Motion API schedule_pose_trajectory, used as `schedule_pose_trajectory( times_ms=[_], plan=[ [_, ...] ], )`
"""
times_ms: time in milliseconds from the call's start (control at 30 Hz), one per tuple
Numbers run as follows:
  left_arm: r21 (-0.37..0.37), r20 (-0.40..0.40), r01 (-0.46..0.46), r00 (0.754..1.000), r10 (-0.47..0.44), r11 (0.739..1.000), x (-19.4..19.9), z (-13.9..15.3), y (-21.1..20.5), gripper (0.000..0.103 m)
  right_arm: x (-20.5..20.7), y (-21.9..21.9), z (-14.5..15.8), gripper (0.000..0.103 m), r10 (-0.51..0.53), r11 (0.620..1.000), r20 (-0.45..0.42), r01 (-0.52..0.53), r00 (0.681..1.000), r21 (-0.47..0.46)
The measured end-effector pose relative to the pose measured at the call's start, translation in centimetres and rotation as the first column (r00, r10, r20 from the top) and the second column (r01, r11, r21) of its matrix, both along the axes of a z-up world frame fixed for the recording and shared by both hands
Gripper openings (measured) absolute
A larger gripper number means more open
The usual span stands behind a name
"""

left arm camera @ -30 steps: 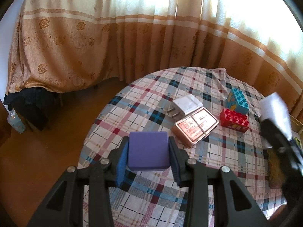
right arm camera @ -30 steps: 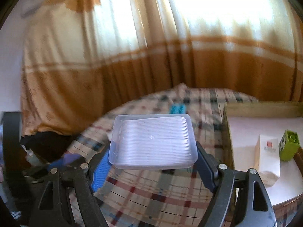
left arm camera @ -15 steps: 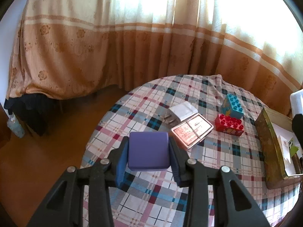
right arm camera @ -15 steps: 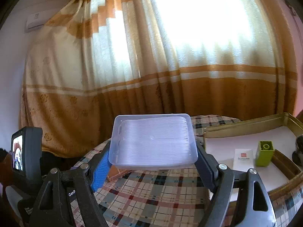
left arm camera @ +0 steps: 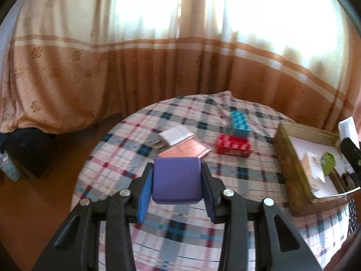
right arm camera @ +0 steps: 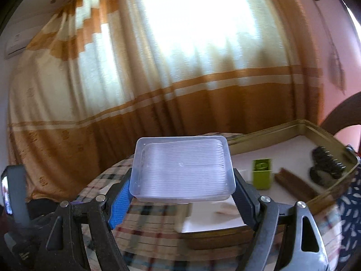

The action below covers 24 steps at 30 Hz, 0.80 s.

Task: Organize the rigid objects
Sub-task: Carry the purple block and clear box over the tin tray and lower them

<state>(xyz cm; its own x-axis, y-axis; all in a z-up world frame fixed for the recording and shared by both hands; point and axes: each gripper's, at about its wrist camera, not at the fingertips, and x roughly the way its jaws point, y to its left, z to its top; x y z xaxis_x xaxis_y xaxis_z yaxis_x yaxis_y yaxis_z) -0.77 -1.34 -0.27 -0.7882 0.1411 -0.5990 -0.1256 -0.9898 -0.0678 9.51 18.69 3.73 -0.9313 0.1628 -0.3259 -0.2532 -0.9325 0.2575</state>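
My left gripper is shut on a purple block and holds it above the plaid table. My right gripper is shut on a clear plastic box, held above the near corner of a gold tin tray. The tray also shows at the right of the left wrist view. Inside it lie a green block, a brown stick and a dark hair clip.
On the table lie a red brick, a blue brick, a white charger and a copper-coloured tin. Curtains hang close behind the round table. A white packet lies in the tray.
Both grippers have swung to the right with their loads still held. The tray has come into fuller view in both cameras, and the right gripper now sits over its near corner.
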Motion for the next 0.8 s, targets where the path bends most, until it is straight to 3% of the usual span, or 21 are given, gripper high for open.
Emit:
schedule_pose_trajectory(
  times_ms=[467,800],
  plan=[
    [0.016,-0.021,0.193,0.981,-0.193,0.981,1.7,2.1,7.3,0.039,2.8,8.2,0.7,0.082,-0.184,0.983,0.018,0.184,0.983,-0.002],
    [0.011,-0.020,0.328,0.945,-0.328,0.945,1.2,2.6,13.8,0.039,2.9,13.4,0.7,0.082,-0.326,0.945,0.037,0.325,0.945,0.036]
  ],
)
